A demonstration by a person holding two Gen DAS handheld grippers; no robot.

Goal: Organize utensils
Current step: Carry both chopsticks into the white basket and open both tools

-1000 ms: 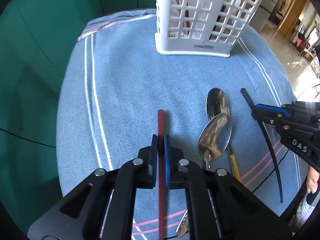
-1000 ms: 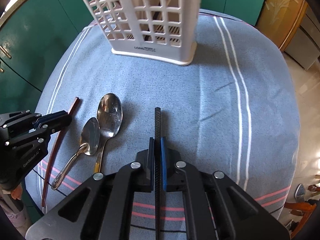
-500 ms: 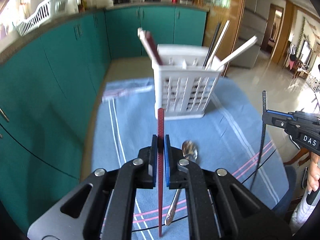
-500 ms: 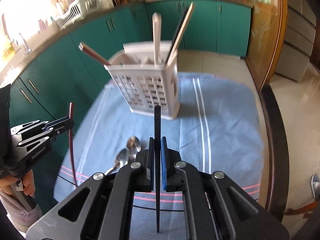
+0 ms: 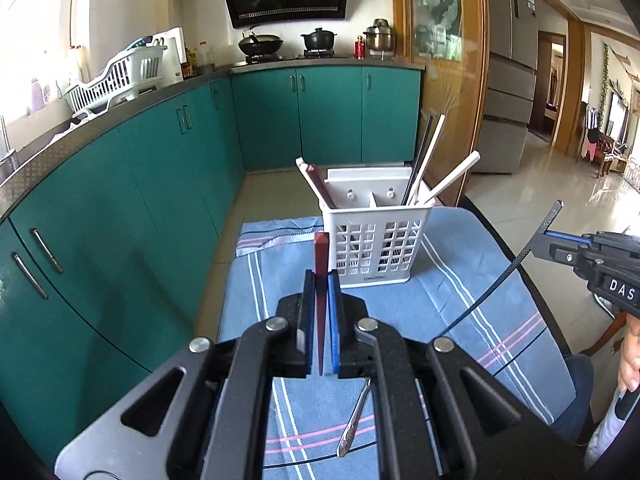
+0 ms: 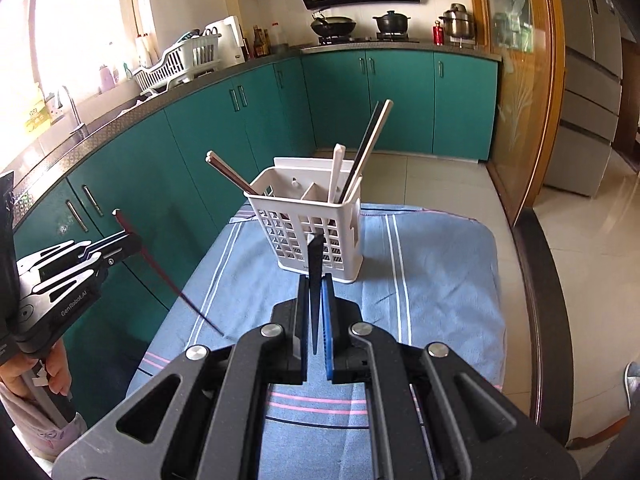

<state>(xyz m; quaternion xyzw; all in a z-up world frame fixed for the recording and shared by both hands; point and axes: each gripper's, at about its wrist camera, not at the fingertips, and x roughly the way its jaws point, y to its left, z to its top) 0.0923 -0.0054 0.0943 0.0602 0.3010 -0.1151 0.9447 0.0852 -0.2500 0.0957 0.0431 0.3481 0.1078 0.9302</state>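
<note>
Both chopsticks, red (image 5: 320, 280) and black (image 6: 315, 280), now lifted; slender, seemingly plastic.

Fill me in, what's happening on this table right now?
A person is sorting utensils with a handheld gripper in each hand. The left gripper is shut on a red chopstick, the right gripper on a black chopstick. Both sticks are held in the air above the blue cloth, short of the white holder, which already has several chopsticks leaning in it. A spoon handle is visible on the cloth; neither held stick is in the holder yet.
</note>
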